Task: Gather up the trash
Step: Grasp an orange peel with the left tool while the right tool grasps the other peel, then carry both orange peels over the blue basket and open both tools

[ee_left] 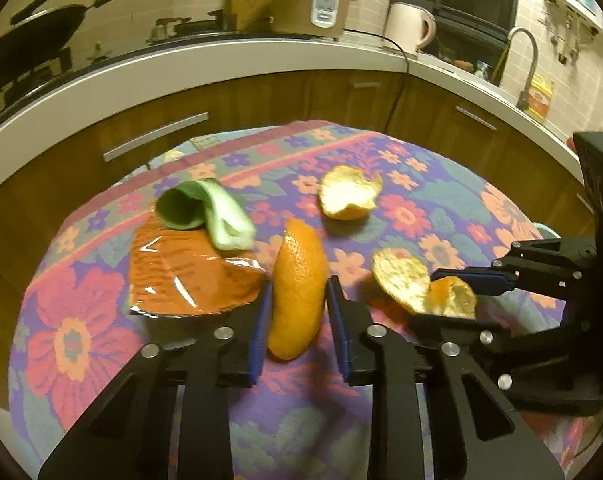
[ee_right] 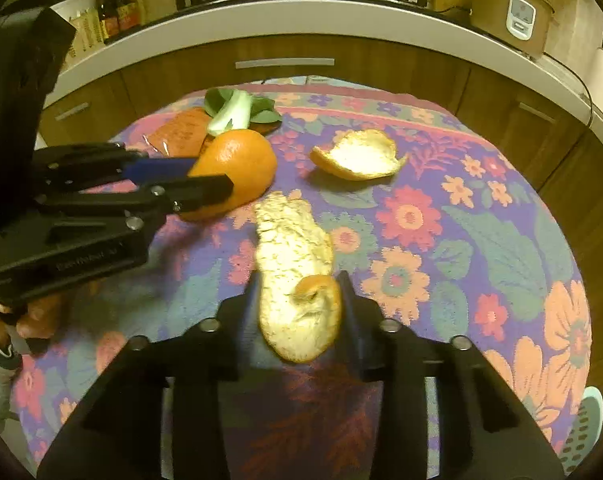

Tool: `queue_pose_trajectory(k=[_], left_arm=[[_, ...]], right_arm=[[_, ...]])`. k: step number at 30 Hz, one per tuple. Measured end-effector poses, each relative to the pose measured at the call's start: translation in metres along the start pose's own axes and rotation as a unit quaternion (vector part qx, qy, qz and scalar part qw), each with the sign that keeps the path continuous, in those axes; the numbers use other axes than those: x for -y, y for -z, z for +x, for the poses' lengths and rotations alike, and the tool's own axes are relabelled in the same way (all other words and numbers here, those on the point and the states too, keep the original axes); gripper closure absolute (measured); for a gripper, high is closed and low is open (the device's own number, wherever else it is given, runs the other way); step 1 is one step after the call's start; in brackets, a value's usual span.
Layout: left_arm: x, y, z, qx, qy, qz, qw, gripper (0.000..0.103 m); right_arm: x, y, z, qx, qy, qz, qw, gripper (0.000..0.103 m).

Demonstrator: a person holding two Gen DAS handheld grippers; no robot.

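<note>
On the flowered tablecloth (ee_left: 441,184) stands a long orange peel (ee_left: 297,264), skin side out. My left gripper (ee_left: 299,284) is shut on it, a blue pad against each side; the right wrist view shows the same grip (ee_right: 211,176). A second peel (ee_right: 289,252), pale pith up with a curled end, lies between the fingers of my right gripper (ee_right: 299,280), which is shut on it. A third peel (ee_left: 349,194) lies loose farther back. A green vegetable scrap (ee_left: 205,208) rests on an orange plastic wrapper (ee_left: 181,272) left of the left gripper.
Wooden cabinets and a white counter (ee_left: 221,64) curve around behind the table. On it stand a rice cooker (ee_left: 309,4), a kettle (ee_left: 409,26) and a pan (ee_left: 33,36). A hand (ee_right: 33,316) holds the left gripper. A teal object (ee_right: 585,428) shows at the table's right edge.
</note>
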State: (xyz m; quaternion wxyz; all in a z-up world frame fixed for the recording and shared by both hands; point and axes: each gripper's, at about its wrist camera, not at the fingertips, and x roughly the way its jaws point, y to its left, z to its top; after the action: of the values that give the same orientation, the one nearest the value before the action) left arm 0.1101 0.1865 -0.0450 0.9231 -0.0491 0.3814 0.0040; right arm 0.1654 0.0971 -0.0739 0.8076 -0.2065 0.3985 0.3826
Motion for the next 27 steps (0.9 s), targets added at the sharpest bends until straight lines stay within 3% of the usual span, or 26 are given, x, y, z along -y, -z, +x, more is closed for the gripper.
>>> queue_pose_trajectory(k=[3, 12, 20, 27], left_arm=[[0.005, 0.001, -0.003, -0.003, 0.012, -0.004, 0.9999, 0.084], [0.029, -0.002, -0.023, 0.017, 0.054, -0.004, 0.9984, 0.087], [0.088, -0.016, -0.034, 0.034, 0.090, 0.044, 0.9943, 0.087], [0.157, -0.027, -0.025, 0.040, 0.134, 0.077, 0.9872, 0.087]], right_arm=[[-0.002, 0.005, -0.008, 0.008, 0.000, -0.003, 1.000, 0.086], [0.011, 0.031, -0.051, 0.059, 0.013, 0.026, 0.998, 0.088], [0.065, 0.072, -0.113, 0.107, 0.059, 0.090, 0.988, 0.088], [0.123, 0.124, -0.157, 0.112, 0.112, 0.138, 0.978, 0.088]])
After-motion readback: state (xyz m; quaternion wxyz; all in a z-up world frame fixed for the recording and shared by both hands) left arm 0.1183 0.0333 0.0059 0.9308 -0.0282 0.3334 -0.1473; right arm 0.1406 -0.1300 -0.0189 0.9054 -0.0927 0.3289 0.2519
